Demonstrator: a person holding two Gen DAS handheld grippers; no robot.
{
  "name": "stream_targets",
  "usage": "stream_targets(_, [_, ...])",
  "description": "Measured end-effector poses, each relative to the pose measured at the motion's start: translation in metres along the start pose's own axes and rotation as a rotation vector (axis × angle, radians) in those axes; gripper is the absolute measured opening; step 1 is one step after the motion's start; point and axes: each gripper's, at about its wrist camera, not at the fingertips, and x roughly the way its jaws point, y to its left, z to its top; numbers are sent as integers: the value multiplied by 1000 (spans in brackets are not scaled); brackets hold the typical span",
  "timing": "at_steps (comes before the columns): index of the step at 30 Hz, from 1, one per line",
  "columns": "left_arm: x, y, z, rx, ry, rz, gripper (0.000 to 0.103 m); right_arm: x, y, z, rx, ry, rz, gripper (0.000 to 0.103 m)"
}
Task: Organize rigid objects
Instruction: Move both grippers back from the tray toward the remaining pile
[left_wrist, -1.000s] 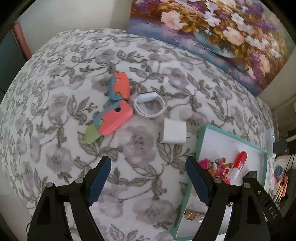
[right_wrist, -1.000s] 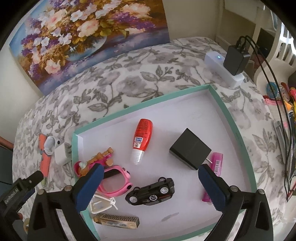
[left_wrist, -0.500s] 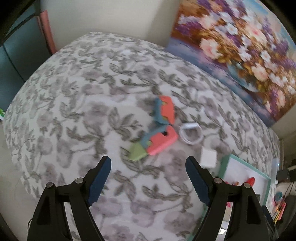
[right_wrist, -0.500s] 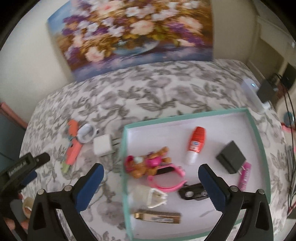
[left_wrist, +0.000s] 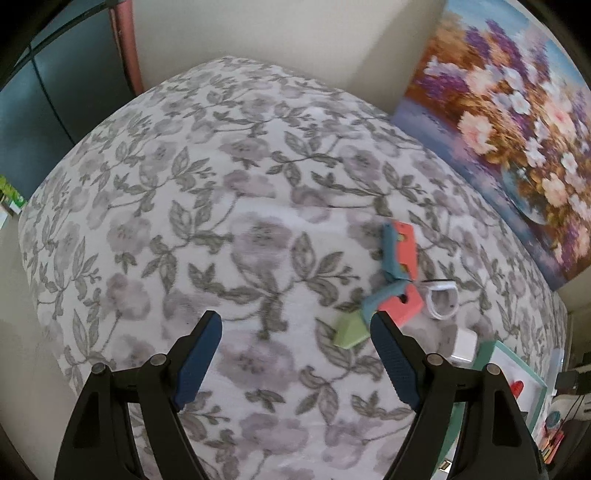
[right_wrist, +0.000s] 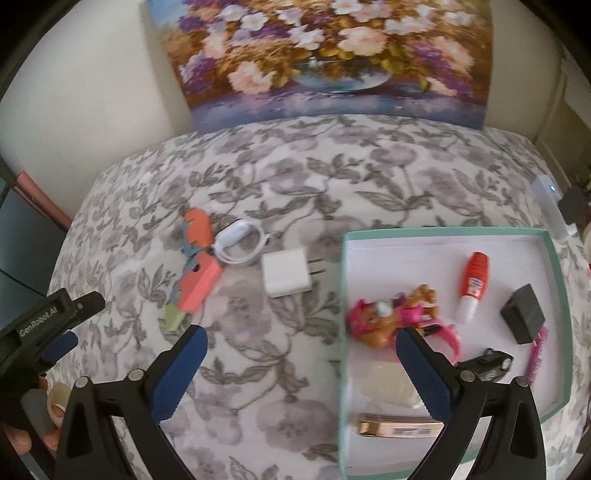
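A teal-rimmed white tray (right_wrist: 343, 280) lies on the floral cloth at the right, holding a red bottle (right_wrist: 474, 282), a black box (right_wrist: 522, 314), a toy car (right_wrist: 487, 363), a pink watch (right_wrist: 448, 338), a plush toy (right_wrist: 384, 319) and a gold bar (right_wrist: 399, 430). Left of it on the cloth lie a white charger (right_wrist: 286, 277), a coiled white cable (right_wrist: 240, 242) and two coral-and-teal toys (right_wrist: 199, 269). The toys also show in the left wrist view (left_wrist: 397, 288). My right gripper (right_wrist: 299, 376) is open and empty above the tray's left edge. My left gripper (left_wrist: 295, 358) is open and empty, left of the toys.
A flower painting (right_wrist: 325, 55) leans on the back wall. A white power strip with a black plug (right_wrist: 554, 206) sits at the far right edge. The table's left edge drops off near a dark door (left_wrist: 44, 110).
Both grippers have pulled back and up. The left one has swung left, so the toys and tray slid to its right. The right one now sees the loose items left of the tray.
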Motion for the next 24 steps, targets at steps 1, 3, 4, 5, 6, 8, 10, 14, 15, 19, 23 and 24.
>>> stream_targets(1, [2, 3, 1, -6, 5, 1, 83, 2, 4, 0, -7, 3, -1, 103])
stream_targets(3, [5, 7, 2, -15, 11, 0, 83, 6, 10, 0, -19, 11, -2, 103])
stream_targets(4, [8, 8, 3, -17, 15, 0, 83, 8, 12, 0, -25, 14, -3, 103])
stream_targets(5, [9, 8, 3, -16, 17, 0, 83, 10, 13, 1, -28, 17, -6, 103])
stream_targets(6, [11, 8, 3, -14, 20, 1, 83, 12, 14, 2, -30, 18, -8, 103])
stream_targets(8, [17, 6, 4, -7, 26, 2, 83, 16, 15, 4, -33, 22, -12, 103])
stream_targets(10, [25, 1, 4, 6, 36, -9, 83, 20, 14, 7, -34, 23, -16, 103])
stream_targets(14, [40, -9, 3, 34, 64, -37, 83, 26, 12, 13, -23, 27, -20, 103])
stream_targets(15, [43, -13, 3, 42, 67, -43, 83, 28, 12, 15, -22, 27, -19, 103])
stream_targets(19, [51, -29, 1, 85, 59, -69, 83, 34, 10, 23, -21, 25, -15, 103])
stream_targets(23, [62, -55, -4, 186, 61, -94, 83, 43, 2, 30, 11, 39, 6, 103])
stream_targets(24, [65, -58, -5, 199, 63, -99, 83, 45, -1, 31, 23, 40, 10, 103])
